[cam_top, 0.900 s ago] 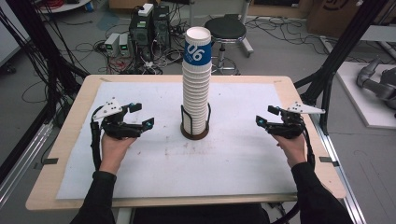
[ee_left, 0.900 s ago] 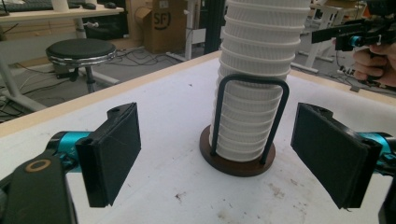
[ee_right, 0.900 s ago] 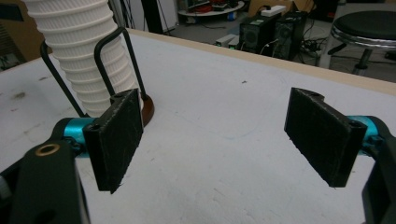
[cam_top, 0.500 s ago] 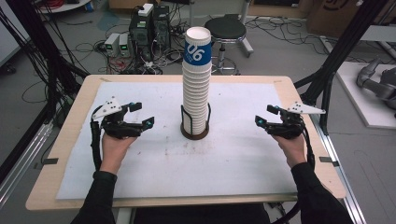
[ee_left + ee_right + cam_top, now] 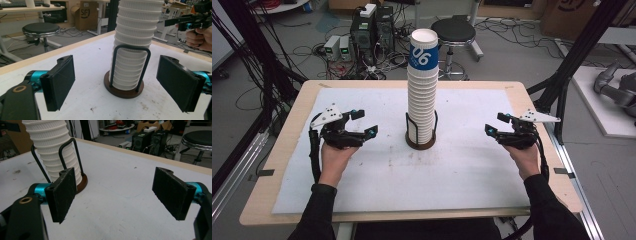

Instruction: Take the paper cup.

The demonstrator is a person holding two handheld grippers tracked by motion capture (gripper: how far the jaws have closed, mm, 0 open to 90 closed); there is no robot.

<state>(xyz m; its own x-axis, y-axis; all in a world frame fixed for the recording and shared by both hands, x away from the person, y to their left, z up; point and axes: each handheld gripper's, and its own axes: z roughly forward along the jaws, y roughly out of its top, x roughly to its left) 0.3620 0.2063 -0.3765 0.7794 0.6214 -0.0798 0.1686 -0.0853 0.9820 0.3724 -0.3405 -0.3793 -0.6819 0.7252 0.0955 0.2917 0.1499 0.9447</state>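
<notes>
A tall stack of white ribbed paper cups (image 5: 422, 95) stands in a dark round holder (image 5: 420, 144) with wire hoops at the table's middle; the top cup has a blue band marked 06. My left gripper (image 5: 364, 123) rests to the stack's left, open and empty, facing the stack (image 5: 131, 47). On the right side of the table my right gripper (image 5: 493, 124) is open and empty too, with the stack (image 5: 56, 147) off to its left. The right hand and its gripper (image 5: 197, 23) appear beyond the stack in the left gripper view.
A white mat (image 5: 447, 170) covers the wooden table (image 5: 287, 150). Behind the table are a black stool (image 5: 454, 31), computer boxes (image 5: 372, 25) and cables on the floor. Black frame posts (image 5: 572, 65) stand at the table's right.
</notes>
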